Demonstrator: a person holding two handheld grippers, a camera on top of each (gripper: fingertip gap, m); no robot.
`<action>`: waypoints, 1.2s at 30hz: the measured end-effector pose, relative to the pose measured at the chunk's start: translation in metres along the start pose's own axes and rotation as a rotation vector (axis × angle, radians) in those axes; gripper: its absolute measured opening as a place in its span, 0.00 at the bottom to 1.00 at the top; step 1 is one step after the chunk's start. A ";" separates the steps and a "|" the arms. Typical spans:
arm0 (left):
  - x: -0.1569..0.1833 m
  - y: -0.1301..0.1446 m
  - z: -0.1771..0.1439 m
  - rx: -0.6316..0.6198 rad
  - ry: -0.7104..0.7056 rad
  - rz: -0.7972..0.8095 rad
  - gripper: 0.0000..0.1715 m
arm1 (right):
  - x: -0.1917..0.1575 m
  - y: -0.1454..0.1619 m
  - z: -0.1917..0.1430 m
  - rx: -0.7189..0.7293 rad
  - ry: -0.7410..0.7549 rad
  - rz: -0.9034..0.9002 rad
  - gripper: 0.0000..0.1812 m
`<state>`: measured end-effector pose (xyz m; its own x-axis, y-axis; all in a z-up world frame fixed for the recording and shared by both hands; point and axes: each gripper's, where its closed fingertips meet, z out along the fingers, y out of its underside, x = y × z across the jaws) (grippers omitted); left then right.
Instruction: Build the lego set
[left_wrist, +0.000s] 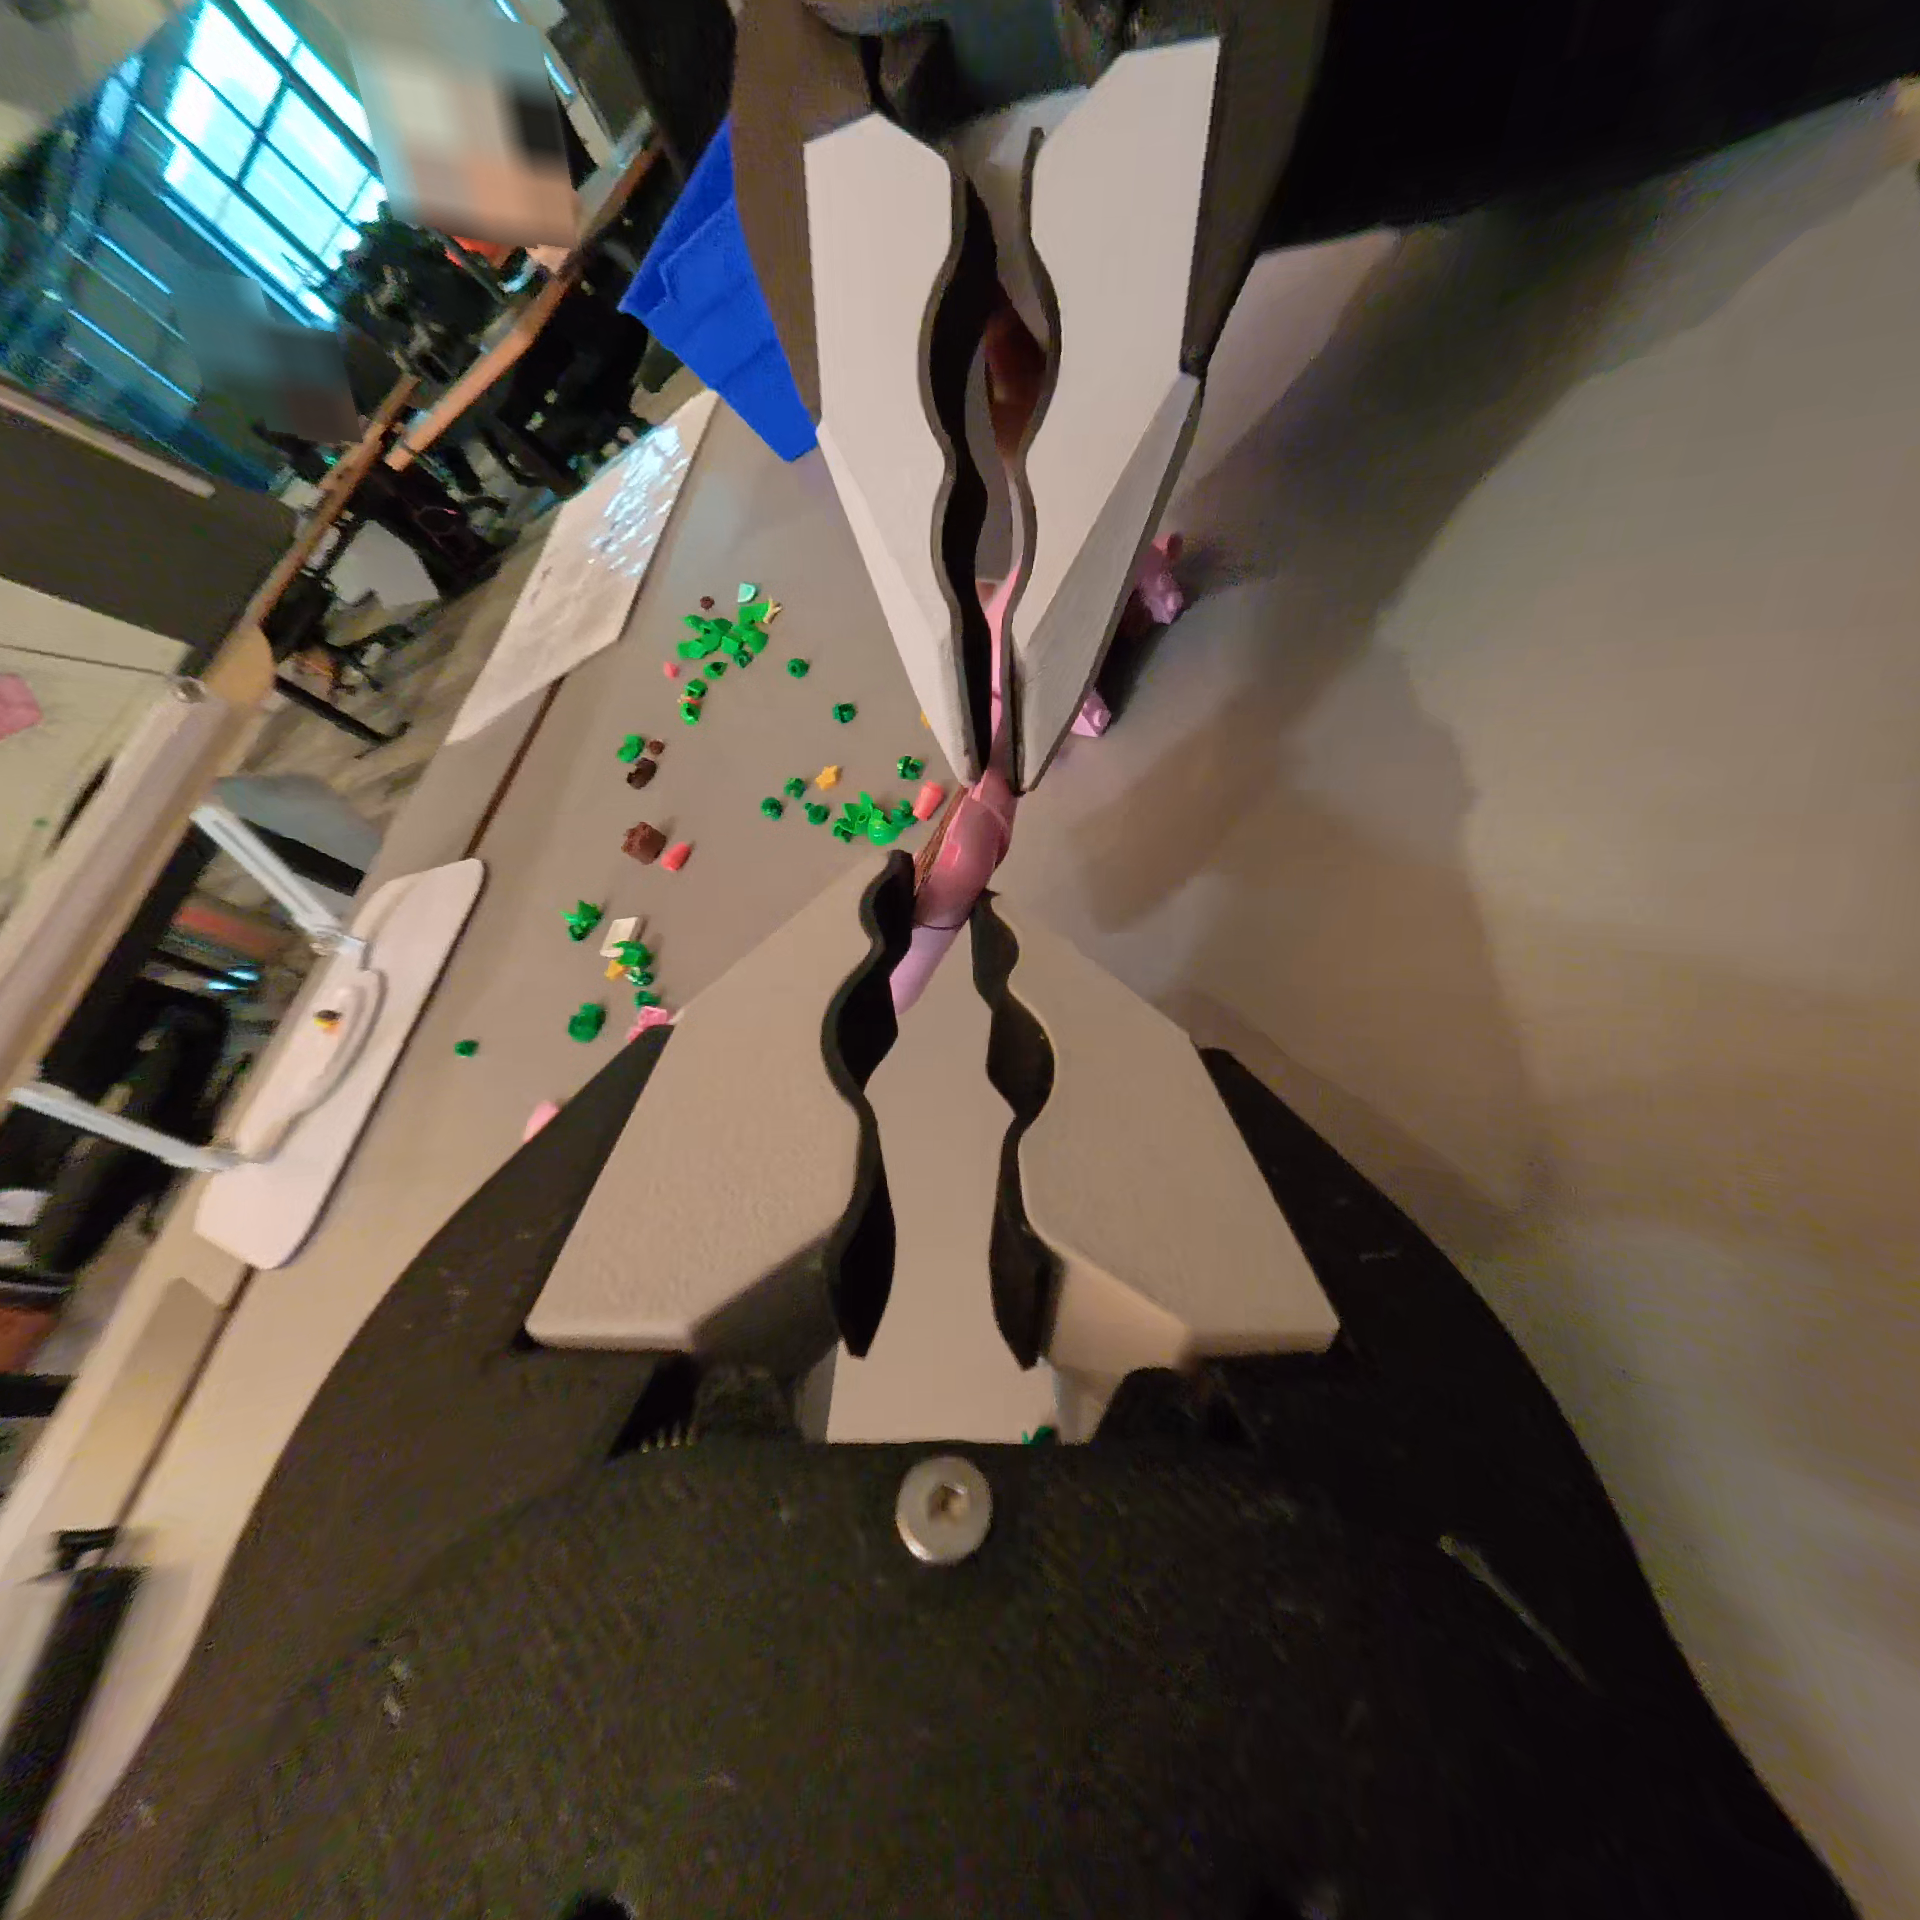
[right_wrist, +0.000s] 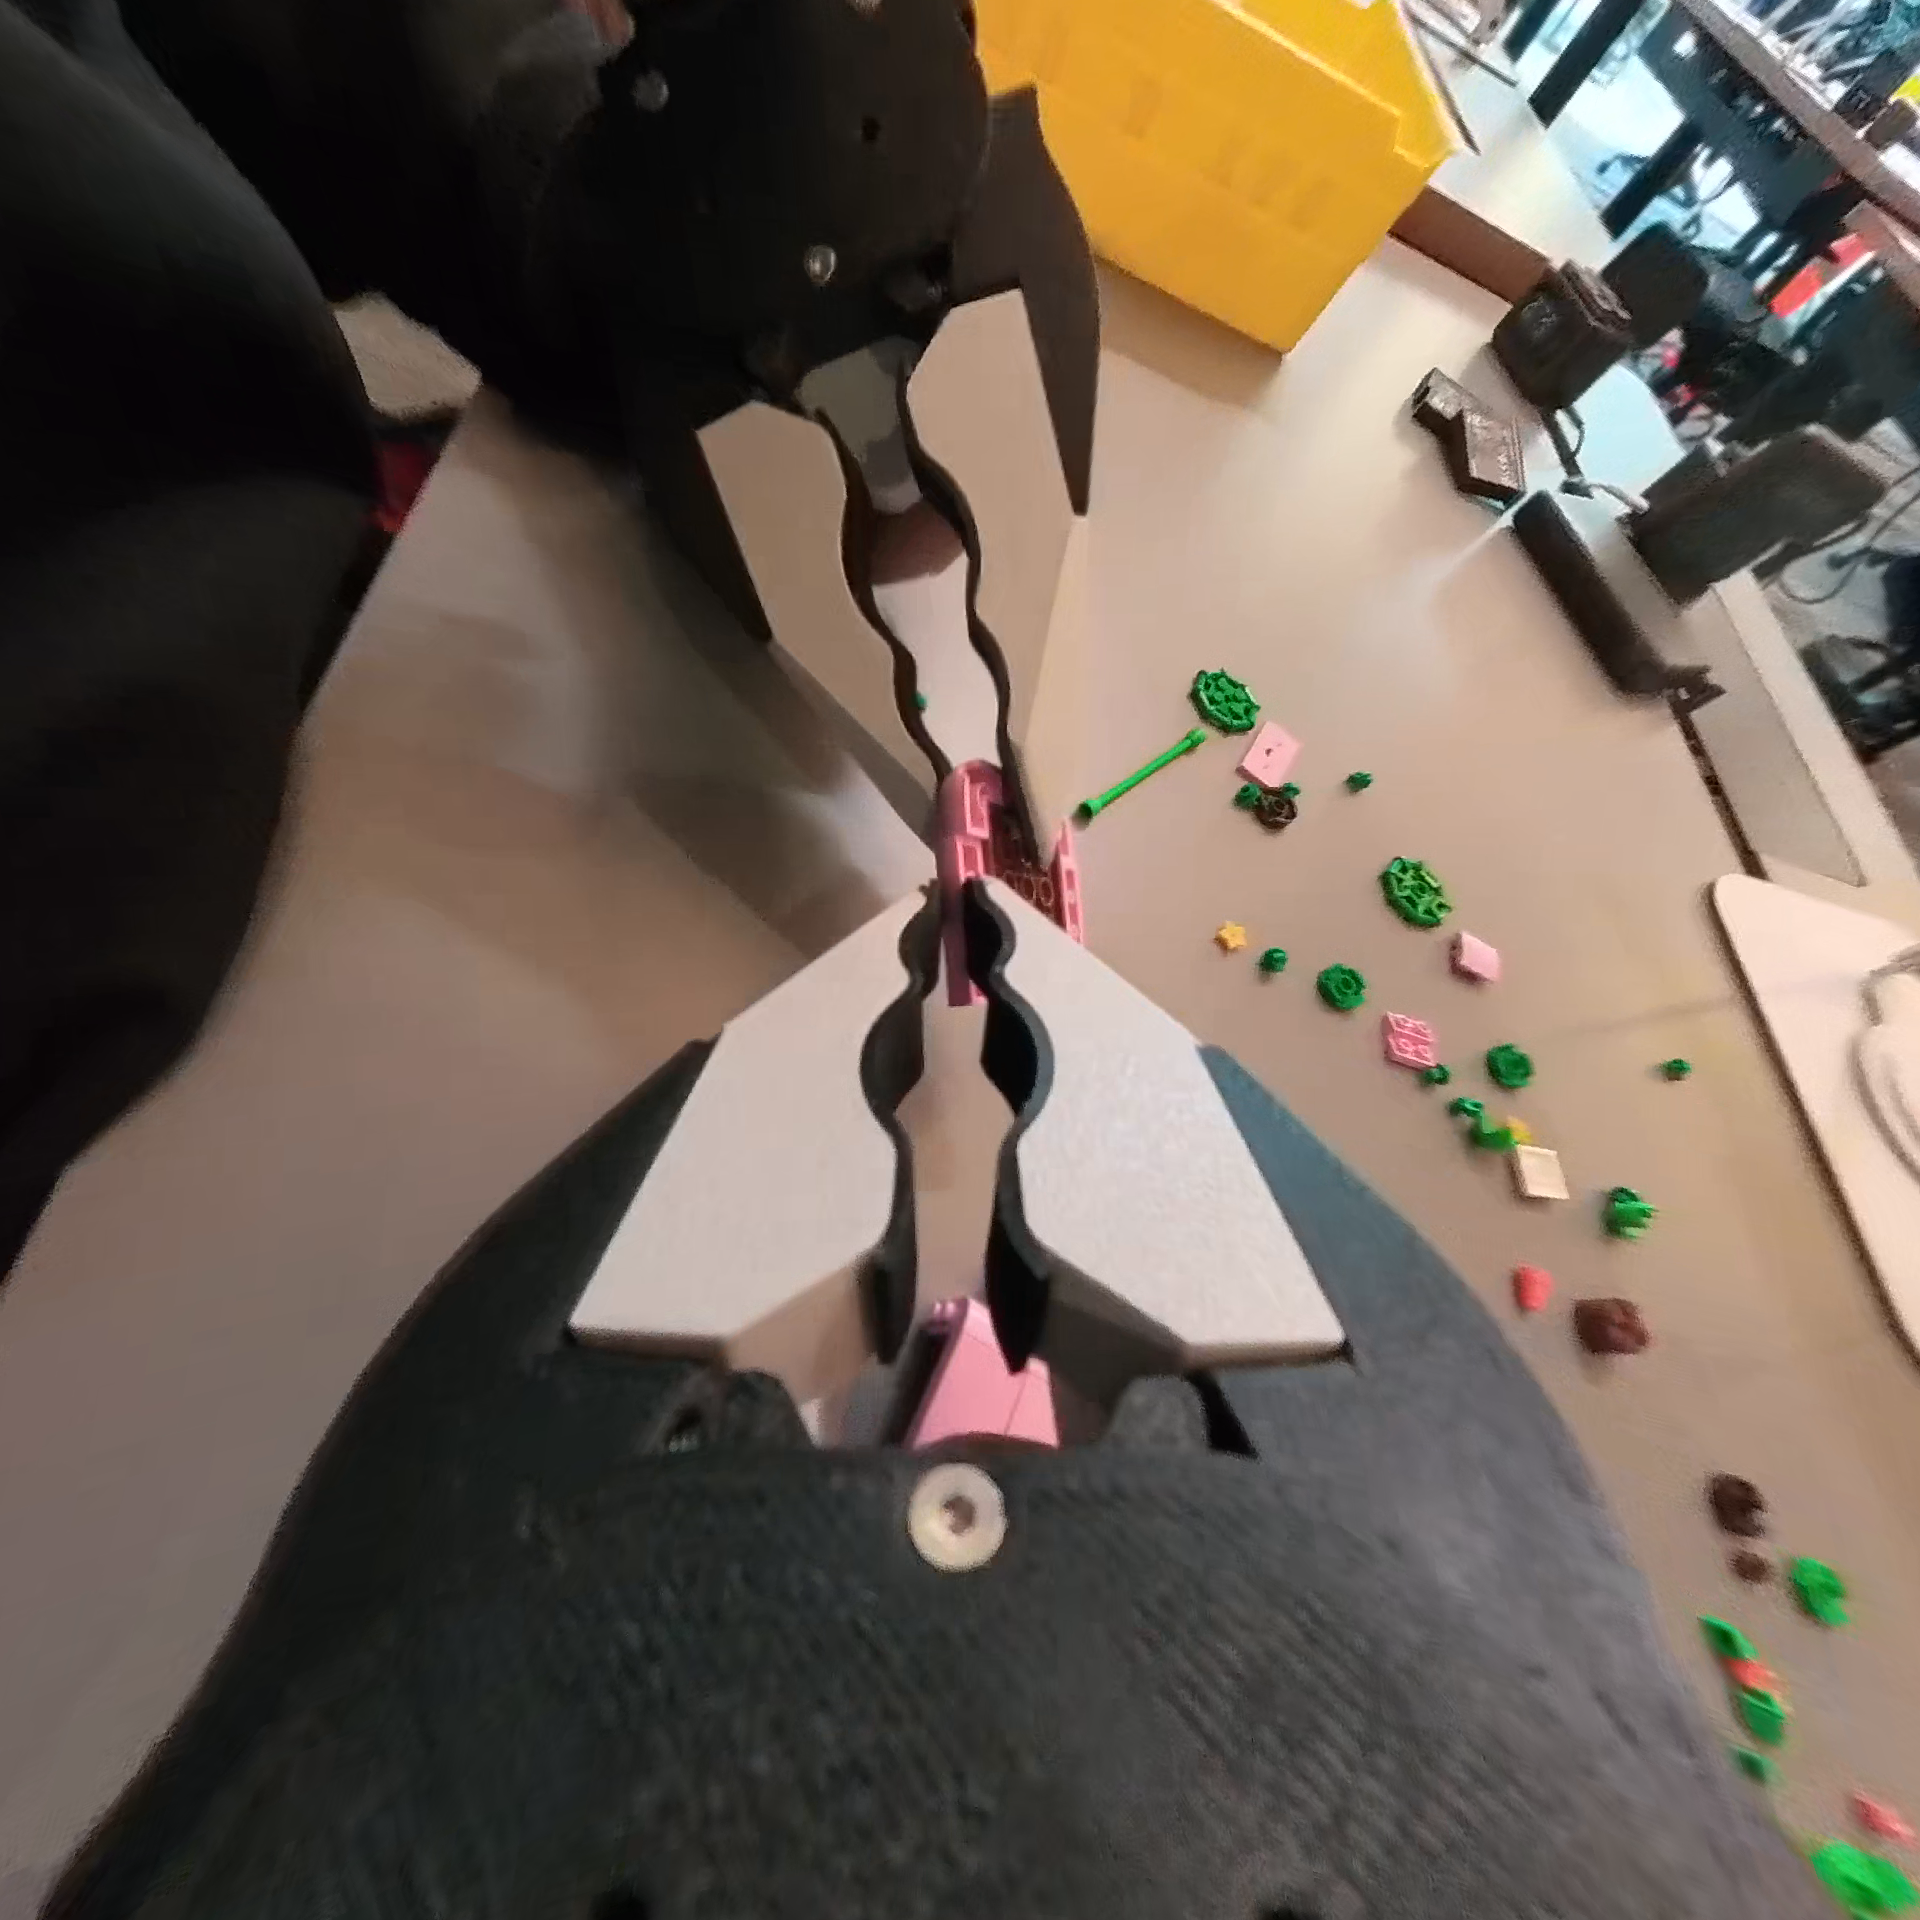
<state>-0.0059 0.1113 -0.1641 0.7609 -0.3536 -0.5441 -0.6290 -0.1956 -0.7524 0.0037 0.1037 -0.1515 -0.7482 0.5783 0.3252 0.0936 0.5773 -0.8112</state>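
Lying scattered beside the work are loose green pieces (right_wrist: 1413, 891), pink tiles (right_wrist: 1270, 753), brown lumps (left_wrist: 644, 840) and a green rod (right_wrist: 1141, 774), none of them blocking the grip; a second pink piece (right_wrist: 982, 1397) is showing at the base of the right claw's fingers. Farther back, a sheet of paper (left_wrist: 582, 582), a blue bin (left_wrist: 717, 281) and a yellow bin (right_wrist: 1226, 156) are sitting on the pale table (right_wrist: 1299, 582), with a white board (right_wrist: 1829, 1039) at one edge and desks and windows blurring behind. Both claws are meeting tip to tip above the table: the left gripper (left_wrist: 940, 914) and the right gripper (right_wrist: 951, 914) are each pinching nearly closed on opposite ends of the pink lego assembly (right_wrist: 987, 831), which is hanging between them clear of the surface.
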 end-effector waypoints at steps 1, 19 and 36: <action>-0.001 -0.001 0.000 0.017 0.026 -0.054 0.04 | 0.002 -0.002 -0.001 0.024 -0.020 0.059 0.01; -0.012 -0.031 -0.034 0.356 0.573 -0.842 0.03 | 0.022 -0.043 -0.012 0.407 -0.447 0.998 0.01; -0.018 -0.031 -0.033 0.353 0.571 -0.930 0.03 | 0.020 -0.037 -0.011 0.383 -0.375 0.925 0.02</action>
<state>-0.0054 0.0937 -0.1183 0.6674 -0.5878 0.4572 0.2877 -0.3628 -0.8863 -0.0078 0.1003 -0.1091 -0.6525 0.4469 -0.6120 0.5647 -0.2518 -0.7859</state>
